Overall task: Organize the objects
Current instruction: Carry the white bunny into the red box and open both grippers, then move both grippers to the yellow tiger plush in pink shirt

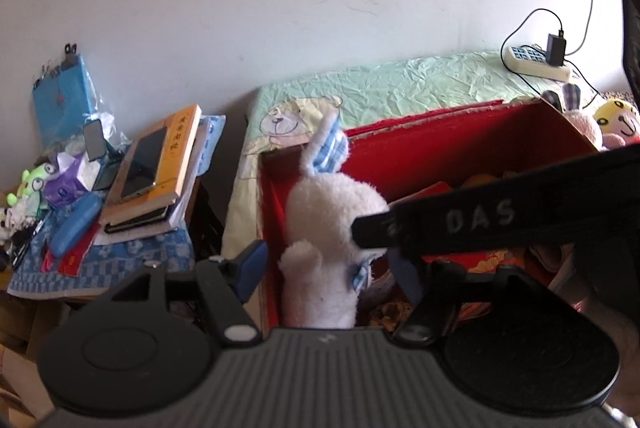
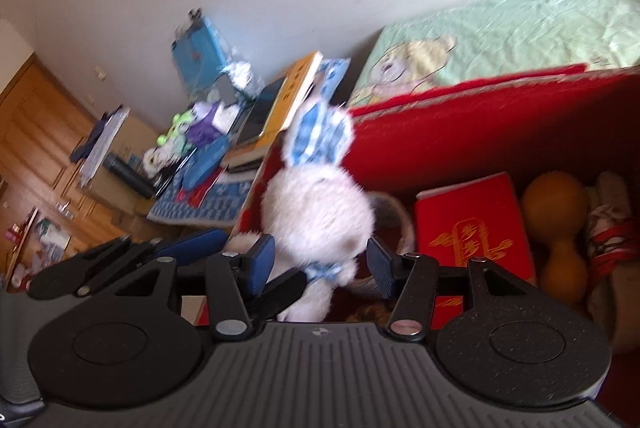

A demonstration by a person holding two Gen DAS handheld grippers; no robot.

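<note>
A white plush rabbit [image 1: 332, 211] with blue checked ears stands upright at the left end of an open red box [image 1: 460, 143]. My left gripper [image 1: 328, 268] is open around the rabbit's lower body, its blue pads [image 1: 252, 264] just clear of the fur. One black finger [image 1: 440, 224] of the right gripper crosses in from the right and reaches the rabbit's side. In the right wrist view the rabbit [image 2: 320, 211] sits between the pads of my right gripper [image 2: 322, 264], which is open, with gaps on both sides. A blue pad [image 2: 188, 248] of the left gripper shows at the left.
Inside the red box [image 2: 460, 131] lie a red booklet [image 2: 472, 224] and a brown gourd [image 2: 556, 228]. A side table holds stacked books and a phone [image 1: 152, 167]. On the green bed sheet [image 1: 400, 79] rest a power strip [image 1: 532, 61] and plush toys [image 1: 612, 119].
</note>
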